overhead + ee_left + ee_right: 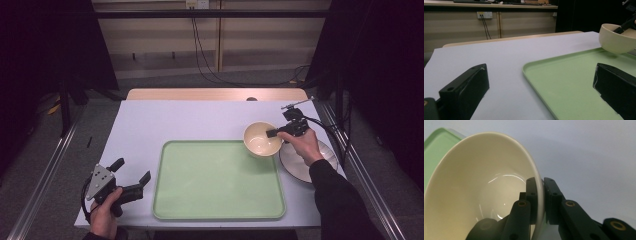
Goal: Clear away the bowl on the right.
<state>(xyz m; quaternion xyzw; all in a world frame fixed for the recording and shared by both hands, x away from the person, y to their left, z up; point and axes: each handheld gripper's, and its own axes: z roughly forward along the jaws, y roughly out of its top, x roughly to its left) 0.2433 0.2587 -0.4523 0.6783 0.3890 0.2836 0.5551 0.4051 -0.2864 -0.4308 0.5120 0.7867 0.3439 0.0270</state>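
Observation:
A cream bowl (pixel 261 138) hangs just above the far right corner of the pale green tray (pixel 215 180), tilted a little. My right gripper (pixel 274 133) is shut on its right rim, one jaw inside the bowl (pixel 481 192) and one outside, as the right gripper view shows close up. My left gripper (pixel 131 171) rests near the table's front left corner, open, with nothing between its wide-set jaws. From the left gripper view the bowl (pixel 616 40) hovers over the tray (pixel 574 80) at the far right.
A white plate with a dark rim (pixel 320 167) lies right of the tray, partly under the person's right hand. The white table top (pixel 190 117) stretches behind the tray. Cables hang from the wall sockets (pixel 484 15) behind the table.

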